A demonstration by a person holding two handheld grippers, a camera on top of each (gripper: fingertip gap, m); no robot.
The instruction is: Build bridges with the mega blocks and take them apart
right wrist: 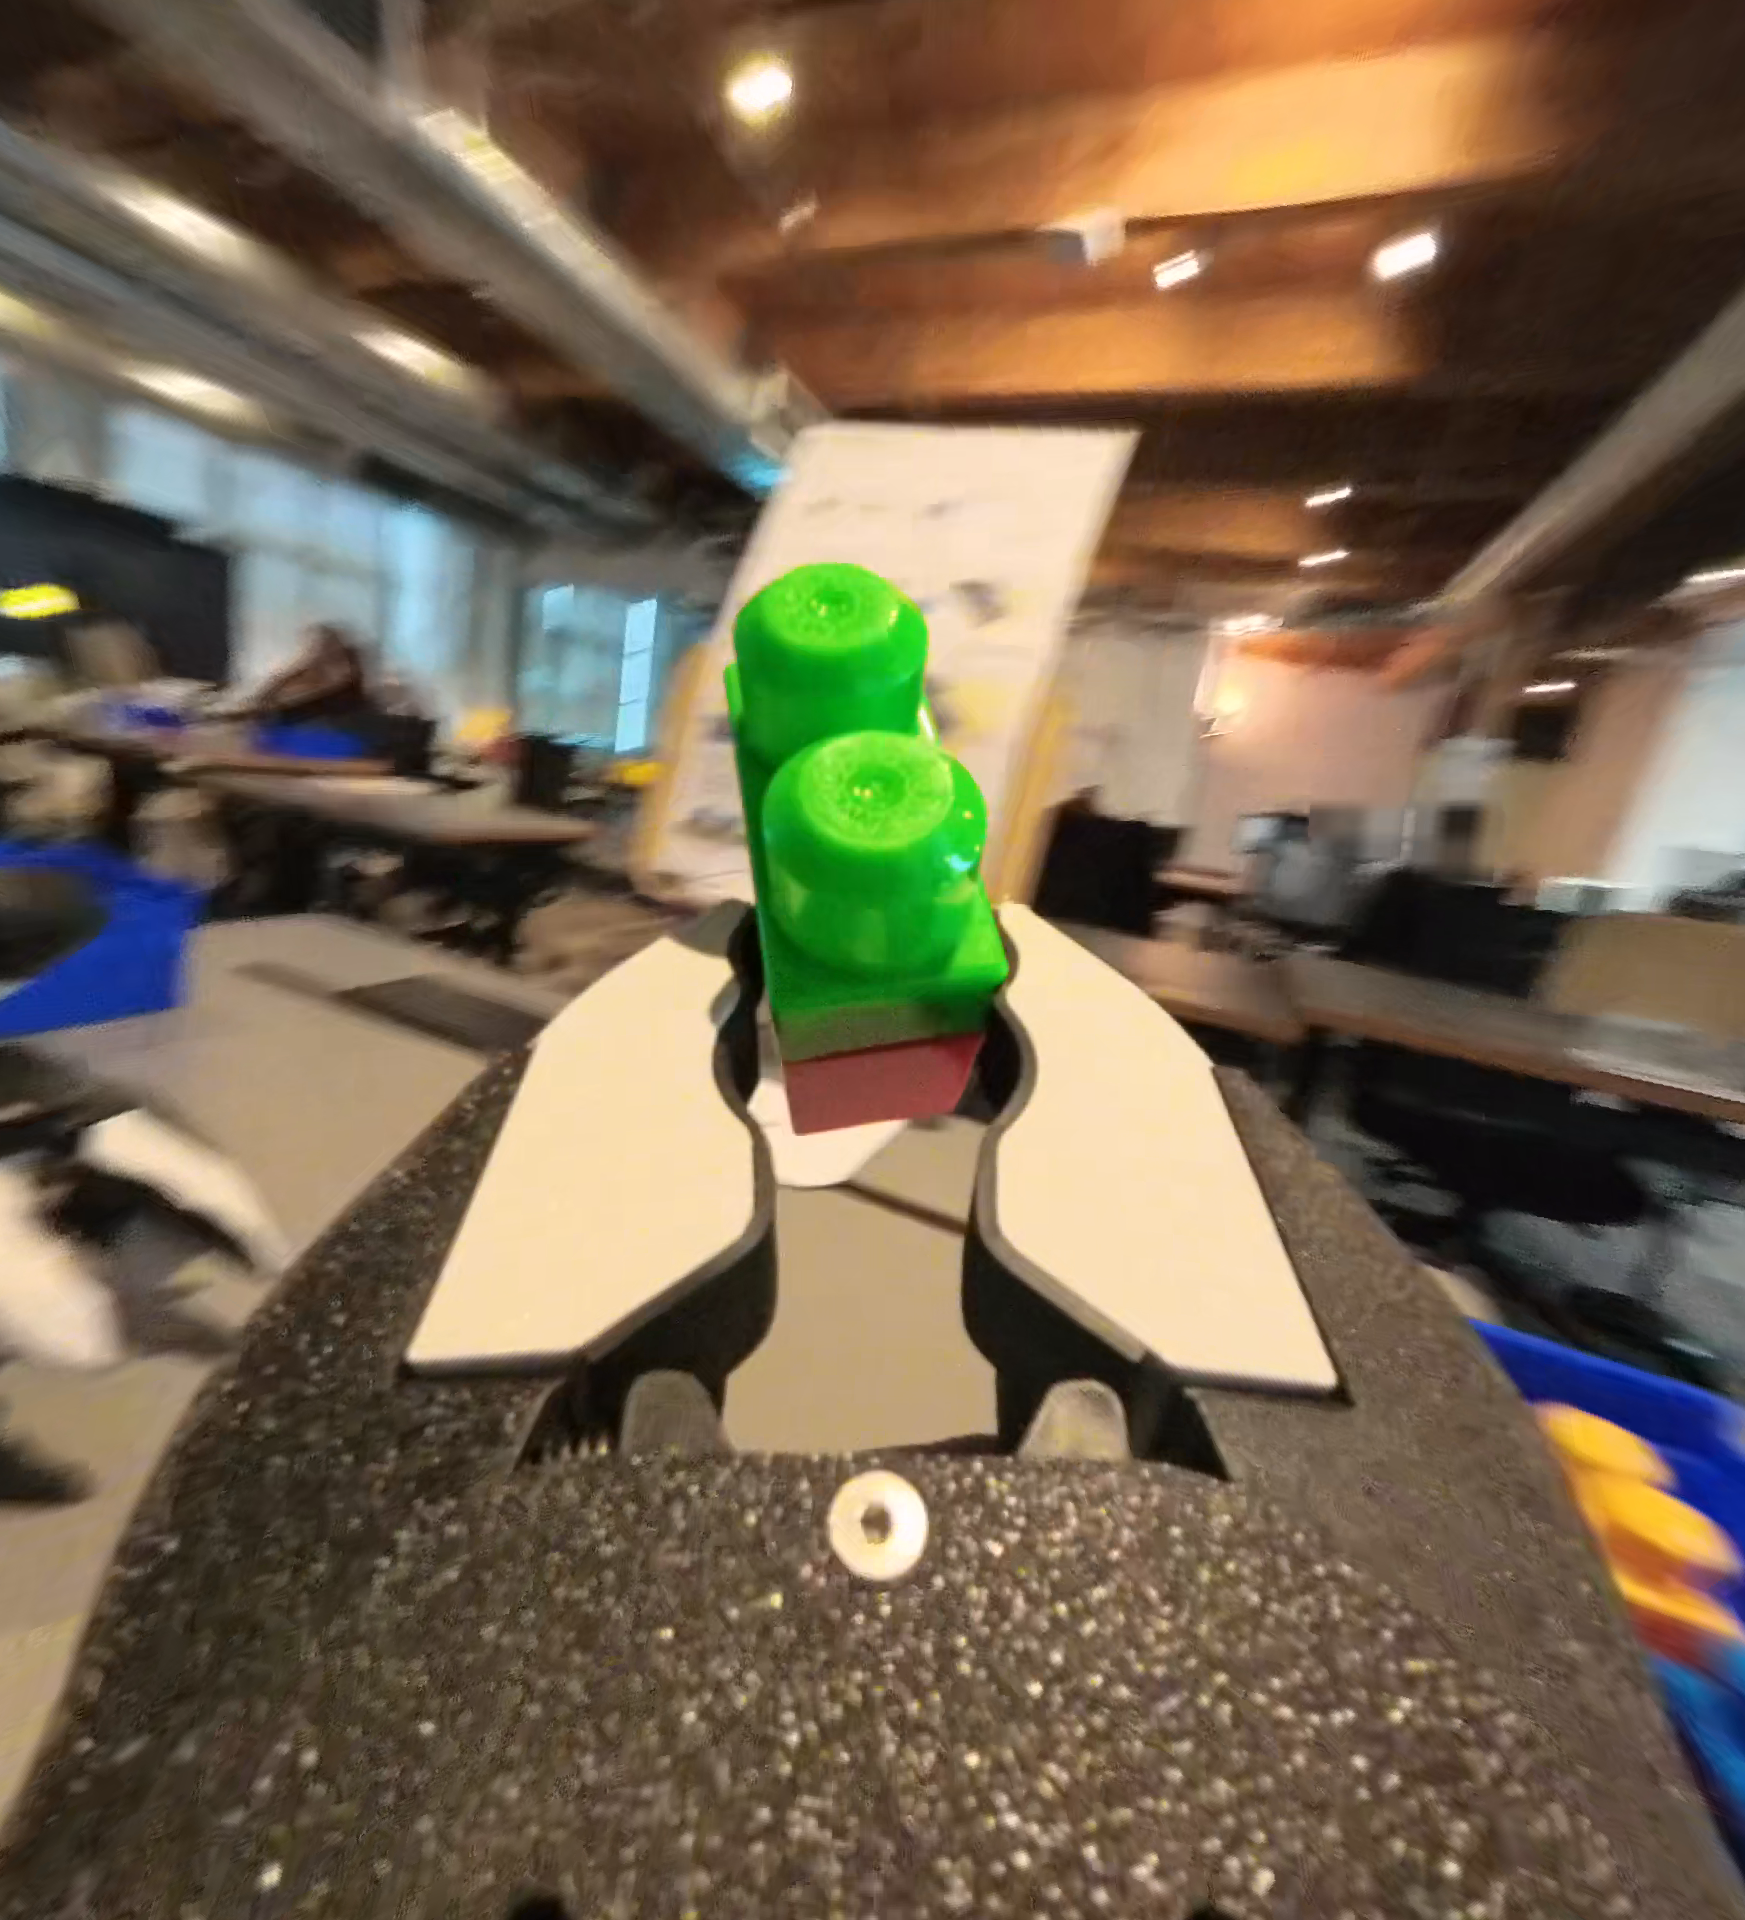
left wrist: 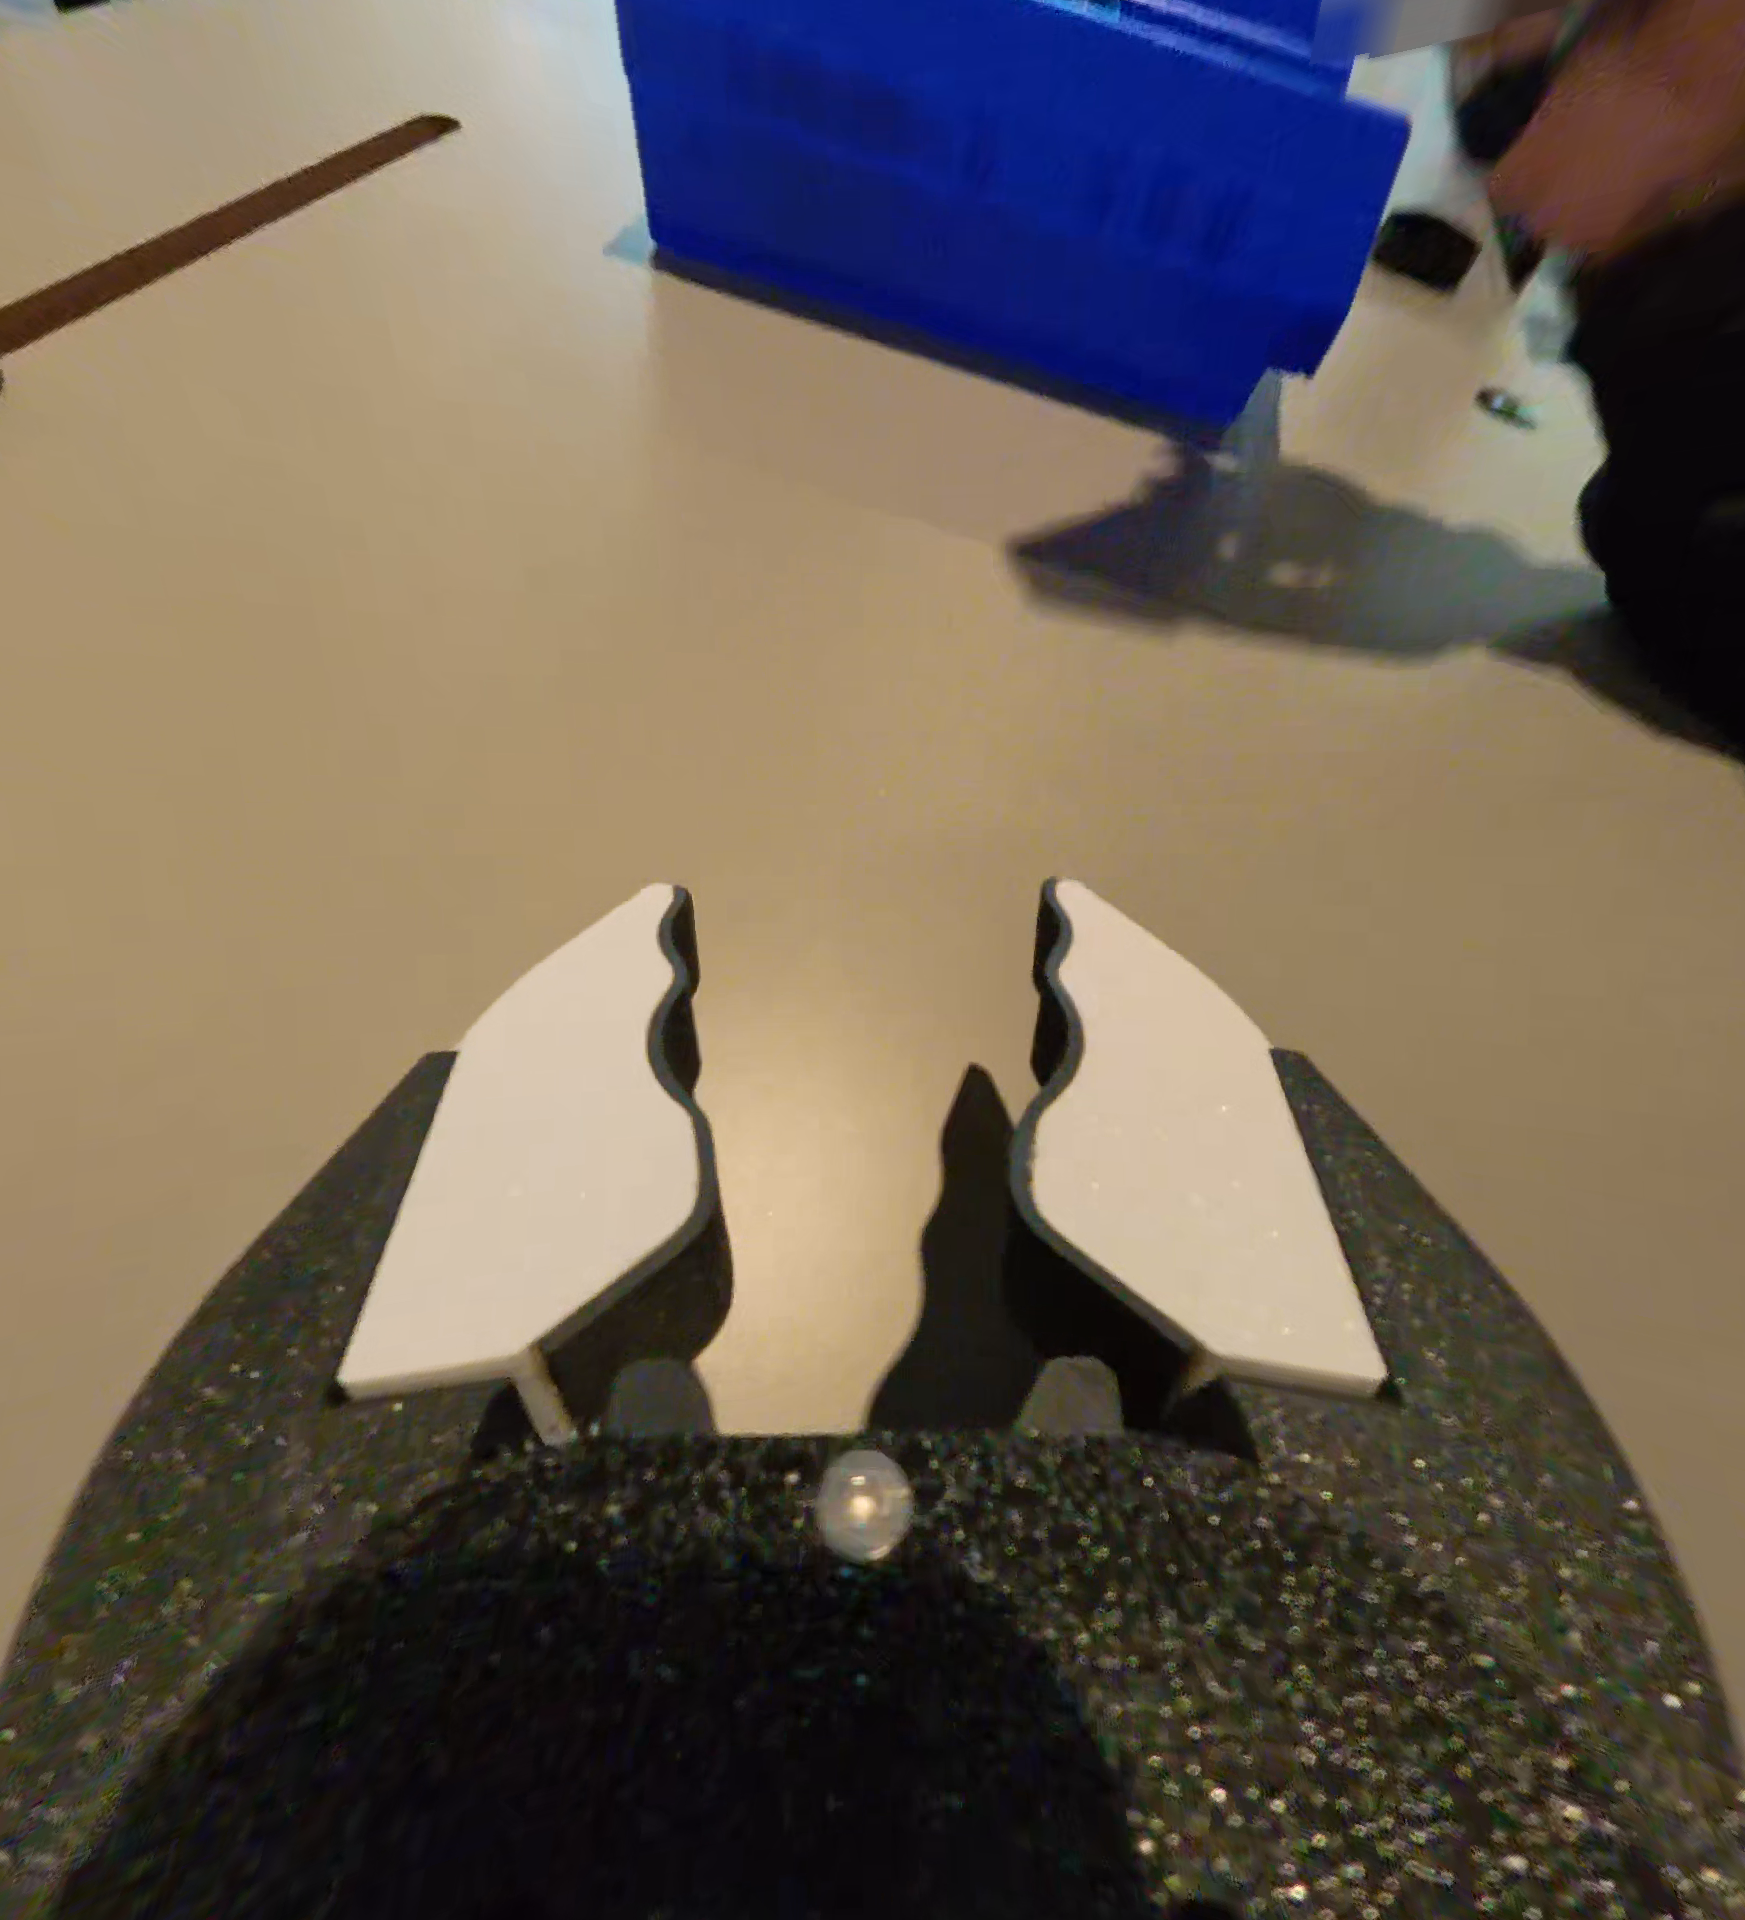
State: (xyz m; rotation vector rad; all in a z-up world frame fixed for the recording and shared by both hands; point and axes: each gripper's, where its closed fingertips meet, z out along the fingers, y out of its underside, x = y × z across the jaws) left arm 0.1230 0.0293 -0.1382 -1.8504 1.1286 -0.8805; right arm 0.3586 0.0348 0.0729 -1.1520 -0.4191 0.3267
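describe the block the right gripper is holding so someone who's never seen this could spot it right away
Start in the right wrist view at the black speckled body with two white fingers, the right gripper. Pinched between its tips, raised against the blurred office, is the green block. It has two round studs in a line and sits on a dark red block, the only bright green thing in sight.

Green two-stud block (right wrist: 863, 831) stacked on red block (right wrist: 878, 1081), raised, pinched between right tongs (right wrist: 873, 1023)
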